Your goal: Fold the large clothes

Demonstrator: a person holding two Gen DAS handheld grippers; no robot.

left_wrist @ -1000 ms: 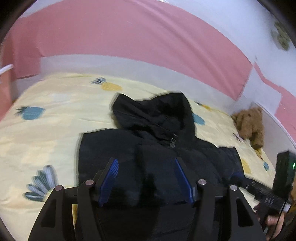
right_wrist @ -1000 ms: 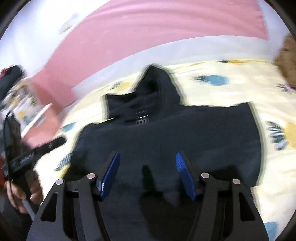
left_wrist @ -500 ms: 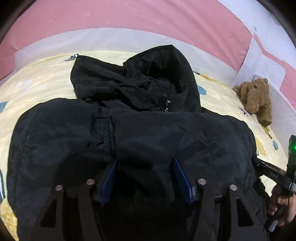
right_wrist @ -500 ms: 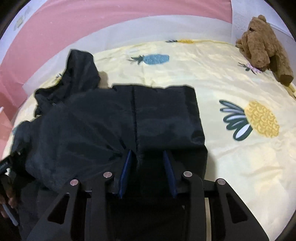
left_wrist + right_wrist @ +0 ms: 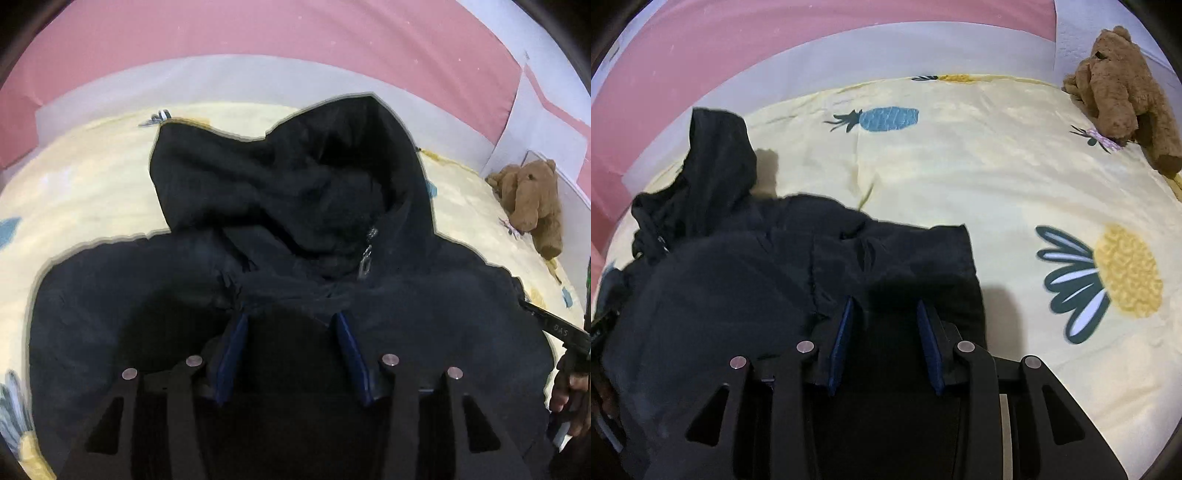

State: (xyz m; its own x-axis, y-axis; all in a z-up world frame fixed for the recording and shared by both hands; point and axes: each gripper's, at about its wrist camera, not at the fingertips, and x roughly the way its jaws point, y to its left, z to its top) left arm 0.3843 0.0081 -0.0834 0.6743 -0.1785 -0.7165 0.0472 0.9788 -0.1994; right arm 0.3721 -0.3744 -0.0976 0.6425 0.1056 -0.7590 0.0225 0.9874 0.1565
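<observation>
Black hooded jacket (image 5: 295, 236) spread on the yellow pineapple-print bed (image 5: 960, 166), hood toward the pink wall (image 5: 258, 33). Left claw (image 5: 291, 319) and right claw (image 5: 886, 306) both pinching jacket fabric between blue pads. Brown teddy bear (image 5: 1123, 85) well apart near the bed's corner

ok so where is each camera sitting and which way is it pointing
Left wrist: on the left gripper, low over the jacket, facing its hood and the pink wall; its own blue-padded fingers show, plus the person's other hand at the right edge.
Right wrist: on the right gripper, facing across the jacket's edge and the sheet; its own fingers show.
Both share the jacket, sheet and teddy.
</observation>
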